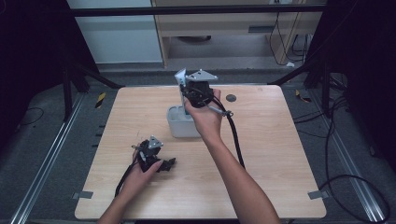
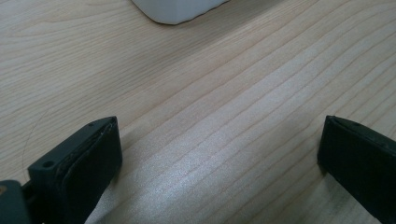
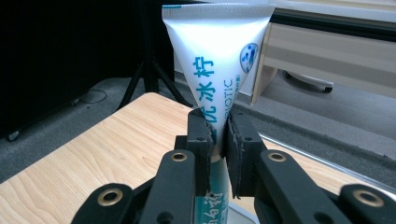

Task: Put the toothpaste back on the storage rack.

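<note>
A white toothpaste tube with blue lettering stands upright, crimped end up, squeezed between the pads of my right gripper. In the high view the right gripper holds the tube just above a pale grey cup at the table's middle. Whether the tube's lower end is inside the cup is hidden by the hand. My left gripper rests low on the table near the front left, its jaws wide apart with bare wood between them. The cup's rounded base sits ahead of it.
The light wooden table has a small dark round mark near its far edge. A black cable trails from the right gripper across the table. Dark stands and cables surround the table; cabinets stand beyond.
</note>
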Available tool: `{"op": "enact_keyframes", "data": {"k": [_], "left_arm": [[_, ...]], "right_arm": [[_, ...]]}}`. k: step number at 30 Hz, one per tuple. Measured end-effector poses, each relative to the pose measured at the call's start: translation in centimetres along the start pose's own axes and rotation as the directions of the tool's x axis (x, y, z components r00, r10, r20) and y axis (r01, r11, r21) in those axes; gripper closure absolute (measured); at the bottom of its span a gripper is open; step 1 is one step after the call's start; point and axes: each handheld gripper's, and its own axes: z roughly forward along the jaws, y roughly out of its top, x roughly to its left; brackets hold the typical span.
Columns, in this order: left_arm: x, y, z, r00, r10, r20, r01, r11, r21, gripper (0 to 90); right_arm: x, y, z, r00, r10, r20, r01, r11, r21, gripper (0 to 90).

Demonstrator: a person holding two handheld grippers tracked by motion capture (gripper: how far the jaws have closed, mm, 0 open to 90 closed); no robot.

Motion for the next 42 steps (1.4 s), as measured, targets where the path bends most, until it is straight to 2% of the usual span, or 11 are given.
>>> {"op": "enact_keyframes", "data": {"k": [23,33,42], "left_arm": [[0.0,0.0,0.0,1.0000,0.001,0.002,-0.001,1.0000,0.003,0.0],[0.0,0.0,0.0,1.0000,0.001,0.002,-0.001,1.0000,0.002,0.0],[0.0,0.0,0.0,1.0000,0.002,0.002,-0.002,1.0000,0.003,0.0]], "right_arm": [[0.2,-2.0,1.6,1.0000,0.001,0.004,-0.001,0.999,0.043,80.7],[-0.3,-3.2,1.9,0.9996,0.029,0.005,-0.029,0.998,0.062,80.7],[-0.2,-3.6,2.2,0.9996,0.027,0.006,-0.028,0.997,0.074,80.7]]}}
